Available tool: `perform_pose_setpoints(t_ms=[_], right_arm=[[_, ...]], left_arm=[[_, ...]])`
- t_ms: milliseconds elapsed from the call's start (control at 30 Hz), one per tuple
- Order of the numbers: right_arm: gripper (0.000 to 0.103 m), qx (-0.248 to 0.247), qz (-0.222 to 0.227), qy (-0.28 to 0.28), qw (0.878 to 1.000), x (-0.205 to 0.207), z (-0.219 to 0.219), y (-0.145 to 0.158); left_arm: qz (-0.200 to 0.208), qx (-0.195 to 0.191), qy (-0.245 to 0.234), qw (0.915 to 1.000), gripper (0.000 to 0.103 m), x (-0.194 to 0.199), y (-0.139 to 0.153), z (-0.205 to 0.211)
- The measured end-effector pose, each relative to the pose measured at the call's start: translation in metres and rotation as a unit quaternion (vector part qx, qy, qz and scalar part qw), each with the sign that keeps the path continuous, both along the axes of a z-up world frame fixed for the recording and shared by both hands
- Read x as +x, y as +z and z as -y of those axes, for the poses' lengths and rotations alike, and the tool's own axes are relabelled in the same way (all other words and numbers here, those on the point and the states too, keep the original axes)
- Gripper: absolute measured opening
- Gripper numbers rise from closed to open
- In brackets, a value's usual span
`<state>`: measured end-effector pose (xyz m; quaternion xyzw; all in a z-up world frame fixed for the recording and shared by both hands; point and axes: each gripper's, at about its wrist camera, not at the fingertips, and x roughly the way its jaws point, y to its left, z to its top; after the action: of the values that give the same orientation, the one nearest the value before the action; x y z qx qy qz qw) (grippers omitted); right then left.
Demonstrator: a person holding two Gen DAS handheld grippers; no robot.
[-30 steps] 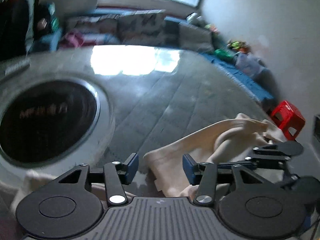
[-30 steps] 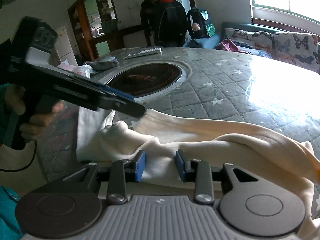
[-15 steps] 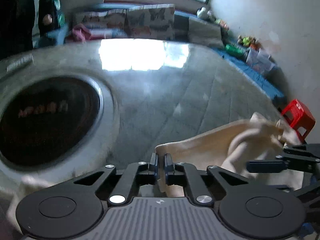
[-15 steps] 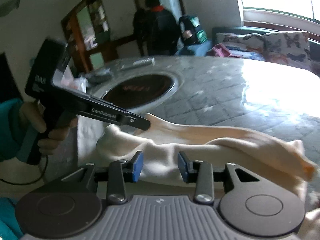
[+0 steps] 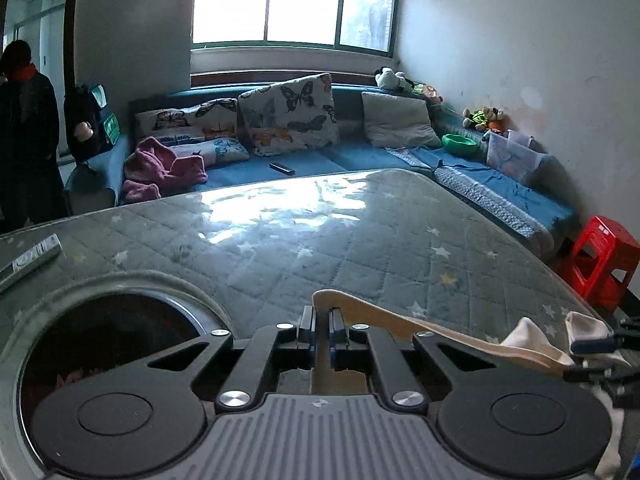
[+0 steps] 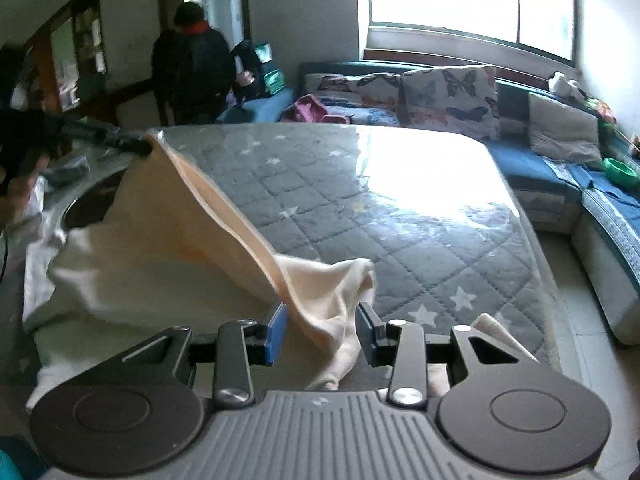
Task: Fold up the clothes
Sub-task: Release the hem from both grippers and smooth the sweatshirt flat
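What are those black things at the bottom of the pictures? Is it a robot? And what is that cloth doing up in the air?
No robot here. A person holds a grabbing tool in each hand, and each tool carries a camera looking out along its two fingers, so each picture is one tool's own view.

In the left picture, the left tool has its fingers pinched shut on an edge of a cream garment. In the right picture, the right tool is open, with the garment hanging between its fingers. There you also see the left tool lifting a corner, which is why the cloth is in the air.

Below is a grey quilted table cover with stars.
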<state>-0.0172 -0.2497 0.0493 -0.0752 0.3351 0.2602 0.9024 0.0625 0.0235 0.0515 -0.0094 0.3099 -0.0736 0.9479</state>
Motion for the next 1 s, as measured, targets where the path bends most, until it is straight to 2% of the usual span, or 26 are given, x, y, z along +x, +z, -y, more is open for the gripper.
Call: perform_pose_setpoints(t_ms=[133, 200, 267, 367, 533, 600, 700, 800, 867, 1000], right_arm=[[0.036, -0.040, 0.014, 0.024, 0.999, 0.001, -0.014, -0.007], [0.020, -0.060, 0.022, 0.031, 0.997, 0.003, -0.020, -0.008], [0.012, -0.068, 0.029, 0.033, 0.997, 0.009, -0.023, -0.006], [0.009, -0.066, 0.051, 0.025, 0.996, 0.020, -0.022, 0.010], [0.007, -0.058, 0.086, -0.006, 0.995, 0.065, -0.022, 0.038], [0.007, -0.054, 0.091, -0.030, 0.994, 0.088, -0.023, 0.043], [0.014, -0.021, 0.077, -0.070, 0.994, 0.118, -0.016, 0.047], [0.017, -0.014, 0.059, -0.056, 0.997, 0.122, -0.012, 0.042], [0.033, -0.019, 0.040, -0.046, 0.998, 0.121, -0.013, 0.032], [0.034, -0.039, 0.003, -0.036, 0.999, 0.126, -0.015, 0.006]], left_arm=[[-0.004, 0.002, 0.000, 1.0000, 0.007, 0.012, 0.001, 0.000], [-0.005, 0.003, 0.000, 1.0000, 0.007, 0.018, 0.001, 0.000], [-0.006, 0.005, -0.001, 1.0000, 0.007, 0.025, 0.002, 0.000], [-0.007, 0.013, 0.001, 0.9999, 0.006, 0.041, 0.001, 0.000], [-0.012, 0.018, 0.013, 0.9997, 0.007, 0.073, -0.008, -0.001], [-0.019, 0.016, 0.019, 0.9995, 0.007, 0.087, -0.014, -0.001], [-0.034, 0.009, 0.030, 0.9989, 0.007, 0.106, -0.028, -0.001], [-0.048, 0.010, 0.034, 0.9982, 0.009, 0.116, -0.041, -0.002], [-0.055, 0.009, 0.036, 0.9978, 0.009, 0.119, -0.048, -0.003], [-0.064, 0.024, 0.043, 0.9967, 0.012, 0.123, -0.058, -0.005]])
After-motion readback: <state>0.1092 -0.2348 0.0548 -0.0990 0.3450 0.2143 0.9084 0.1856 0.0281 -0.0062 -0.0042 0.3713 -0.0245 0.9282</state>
